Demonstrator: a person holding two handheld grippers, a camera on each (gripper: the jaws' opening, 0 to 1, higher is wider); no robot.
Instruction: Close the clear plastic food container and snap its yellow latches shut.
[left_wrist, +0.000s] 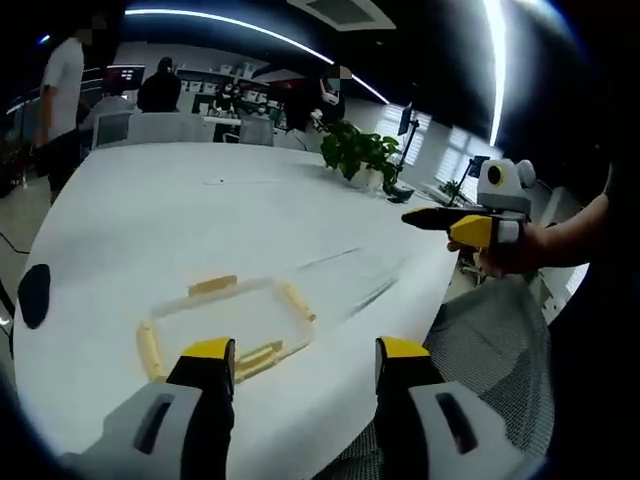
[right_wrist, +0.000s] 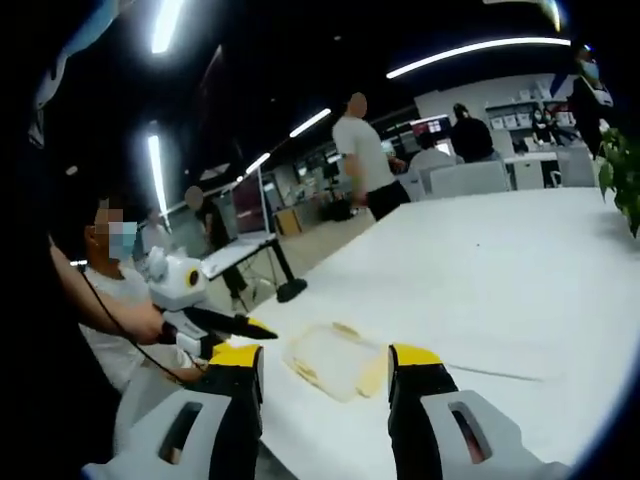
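Observation:
The clear plastic container (left_wrist: 225, 322) lies flat on the white table (left_wrist: 200, 210) near its front edge, with a yellow latch on each of its four sides. Whether the latches are snapped down I cannot tell. My left gripper (left_wrist: 305, 352) hovers open just short of it, nothing between its yellow-tipped jaws. A hand holds my right gripper (left_wrist: 455, 222) off the table's right edge. In the right gripper view the container (right_wrist: 335, 362) sits ahead between the wide-open jaws of the right gripper (right_wrist: 325, 358), and the left gripper (right_wrist: 225, 325) shows at the left.
A potted plant (left_wrist: 360, 150) stands at the table's far side. A grey mesh chair (left_wrist: 490, 340) is by the front right edge. A dark object (left_wrist: 33, 295) lies at the left edge. Several people stand or sit beyond the table (right_wrist: 520, 270).

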